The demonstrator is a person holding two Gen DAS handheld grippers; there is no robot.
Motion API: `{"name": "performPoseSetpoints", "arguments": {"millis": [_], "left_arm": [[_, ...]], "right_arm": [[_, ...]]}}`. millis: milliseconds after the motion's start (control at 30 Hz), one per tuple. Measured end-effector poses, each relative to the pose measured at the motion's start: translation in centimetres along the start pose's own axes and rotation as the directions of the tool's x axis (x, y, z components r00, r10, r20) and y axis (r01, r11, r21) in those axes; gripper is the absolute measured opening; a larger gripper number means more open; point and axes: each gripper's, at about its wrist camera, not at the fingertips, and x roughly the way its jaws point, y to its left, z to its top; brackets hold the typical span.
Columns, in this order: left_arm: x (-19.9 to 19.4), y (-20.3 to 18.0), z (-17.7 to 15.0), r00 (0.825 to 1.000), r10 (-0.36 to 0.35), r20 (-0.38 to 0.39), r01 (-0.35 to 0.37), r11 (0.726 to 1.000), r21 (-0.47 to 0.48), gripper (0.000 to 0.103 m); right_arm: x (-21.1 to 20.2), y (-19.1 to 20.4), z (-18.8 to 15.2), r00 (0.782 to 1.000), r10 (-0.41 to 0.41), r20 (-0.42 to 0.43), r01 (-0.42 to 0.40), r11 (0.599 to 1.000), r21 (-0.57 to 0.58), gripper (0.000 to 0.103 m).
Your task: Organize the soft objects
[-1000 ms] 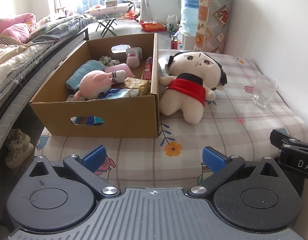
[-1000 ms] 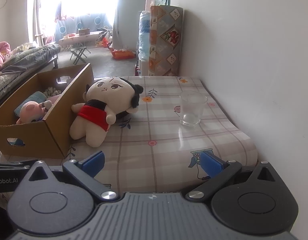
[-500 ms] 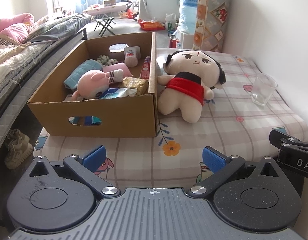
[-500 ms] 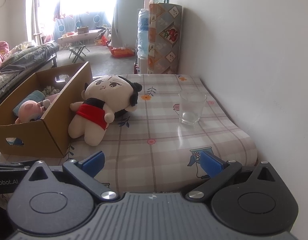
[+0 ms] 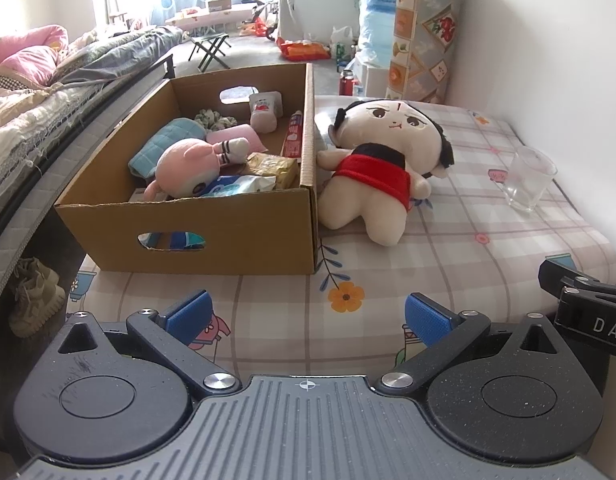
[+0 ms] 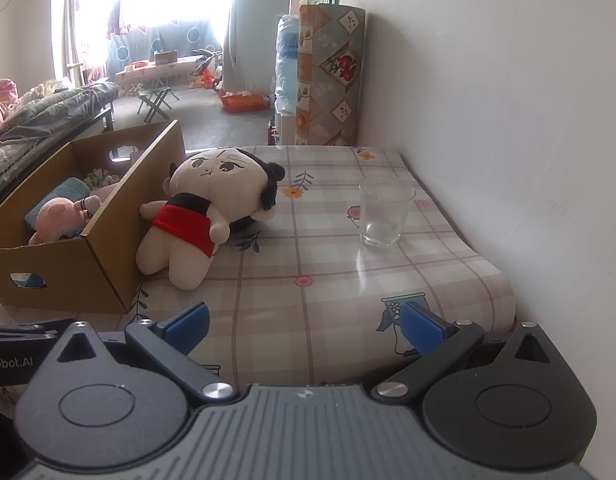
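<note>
A cream plush doll in a red top with black hair [image 5: 382, 168] lies on the checked tablecloth, leaning against the right wall of a cardboard box [image 5: 227, 236]; it also shows in the right wrist view [image 6: 203, 216]. Inside the box lie a pink plush pig [image 5: 187, 170], a teal cloth [image 5: 163, 148], a pink pad and several packets. My left gripper [image 5: 305, 316] is open and empty near the table's front edge, in front of the box. My right gripper [image 6: 303, 322] is open and empty, to the right of the left one.
A clear drinking glass [image 6: 384, 212] stands on the table near the white wall at right. A bed [image 5: 35, 112] runs along the left, with shoes [image 5: 33, 296] on the floor beneath. A rolled mat [image 5: 422, 32] and water bottles stand beyond the table.
Both grippers have drawn back slightly and shifted a little; the box and doll sit a bit farther off. Nothing on the table moved.
</note>
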Motion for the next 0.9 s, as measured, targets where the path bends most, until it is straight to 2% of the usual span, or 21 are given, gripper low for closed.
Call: {"name": "performPoseSetpoints", "arguments": {"millis": [900], "left_arm": [[0.23,0.09,-0.15,1.000,-0.002,-0.013,0.002,1.000,-0.002,0.103]], "right_arm": [[0.13,-0.03,0.09,1.000,-0.001,-0.001,0.001,1.000,-0.005,0.103]]}}
